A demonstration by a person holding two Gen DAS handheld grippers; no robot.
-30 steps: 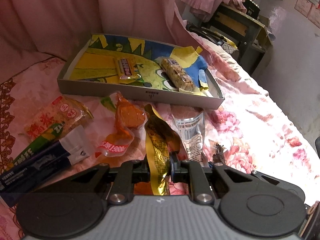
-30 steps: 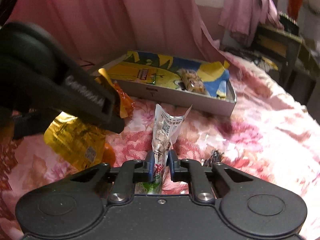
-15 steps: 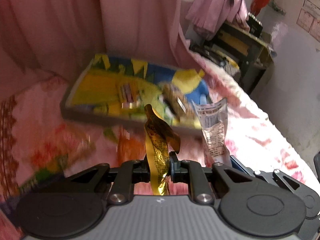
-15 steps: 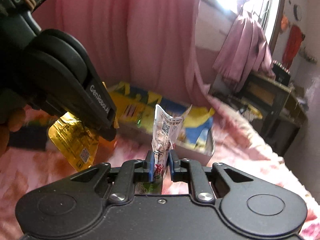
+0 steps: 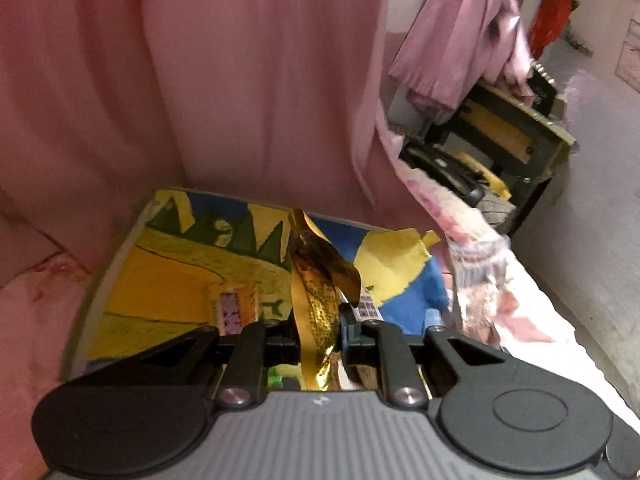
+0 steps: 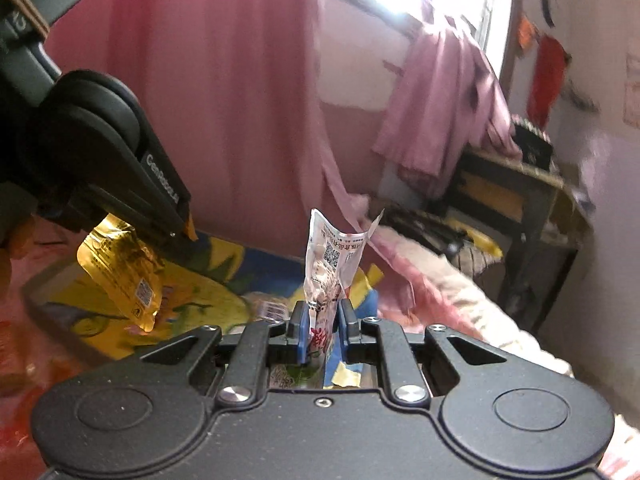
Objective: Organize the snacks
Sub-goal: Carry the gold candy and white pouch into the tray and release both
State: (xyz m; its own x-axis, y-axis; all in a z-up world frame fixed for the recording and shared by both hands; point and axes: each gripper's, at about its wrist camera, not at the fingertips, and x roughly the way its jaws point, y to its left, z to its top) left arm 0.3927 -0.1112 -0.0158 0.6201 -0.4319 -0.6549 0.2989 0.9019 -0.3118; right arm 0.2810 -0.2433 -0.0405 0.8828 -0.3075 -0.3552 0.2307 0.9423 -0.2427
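The shallow grey cardboard tray (image 5: 76, 320) with a yellow, blue and green cartoon lining held a small wrapped snack bar (image 5: 234, 306), blurred, and another barcoded packet (image 5: 366, 308) mostly hidden behind the tool. Above it, the left gripper (image 5: 320, 330) was clamped on a crinkled gold foil snack pouch (image 5: 320, 280). The right gripper (image 6: 322, 328) pinched a white-and-red printed snack sachet (image 6: 330, 264) upright over the tray's right end. Pink curtain (image 5: 200, 80) hung behind.

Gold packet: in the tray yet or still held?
Still held. The left gripper is shut on the gold packet, and the right wrist view shows it hanging above the tray, not lying in it.
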